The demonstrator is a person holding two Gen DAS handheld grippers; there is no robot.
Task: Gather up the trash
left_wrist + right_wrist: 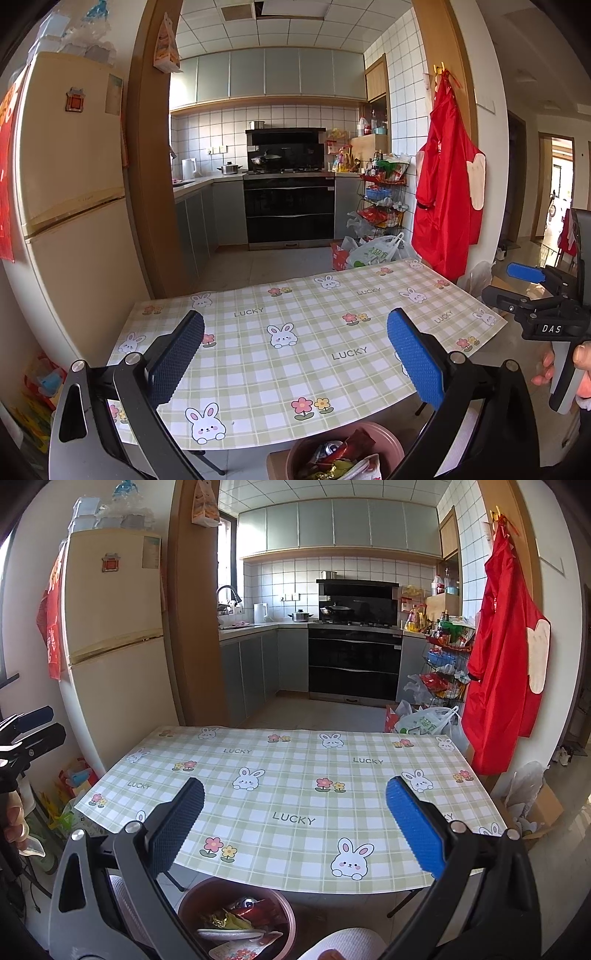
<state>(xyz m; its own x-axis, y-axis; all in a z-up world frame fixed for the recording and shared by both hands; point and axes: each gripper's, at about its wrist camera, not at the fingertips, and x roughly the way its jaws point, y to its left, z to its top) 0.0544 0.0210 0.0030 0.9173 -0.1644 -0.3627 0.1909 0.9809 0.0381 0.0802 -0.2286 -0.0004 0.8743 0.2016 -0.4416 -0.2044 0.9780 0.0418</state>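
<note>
- You are holding 2 grippers above the near edge of 1 table (295, 716), which is wearing a green-and-white checked cloth printed with rabbits, flowers and the word LUCKY.
- Your left gripper (295, 362) is standing wide apart, its 2 blue-padded fingers gripping nothing.
- Your right gripper (295, 830) is likewise spread wide, released, with only the cloth showing between its fingers.
- From the left wrist view, the right gripper is also showing at the far right edge, with your hand (576, 369) wrapping its handle.
- 1 trash bin (192, 904), round and dusty pink, is sitting on the floor just under the table's near edge, between you and the table.
- The bin is standing upright, its open mouth facing up, so its long axis is running vertically.
- The trash (240, 919) is filling the bin: crumpled wrappers in red, gold and yellow, 1 shiny can top, 1 white dish-like piece, and 1 flowered wrapper lying across the near rim. I cannot count the wrappers exactly.
- Beyond the table, 1 cream fridge (114, 635) is standing at left and 1 red apron (506, 657) is hanging at right.
</note>
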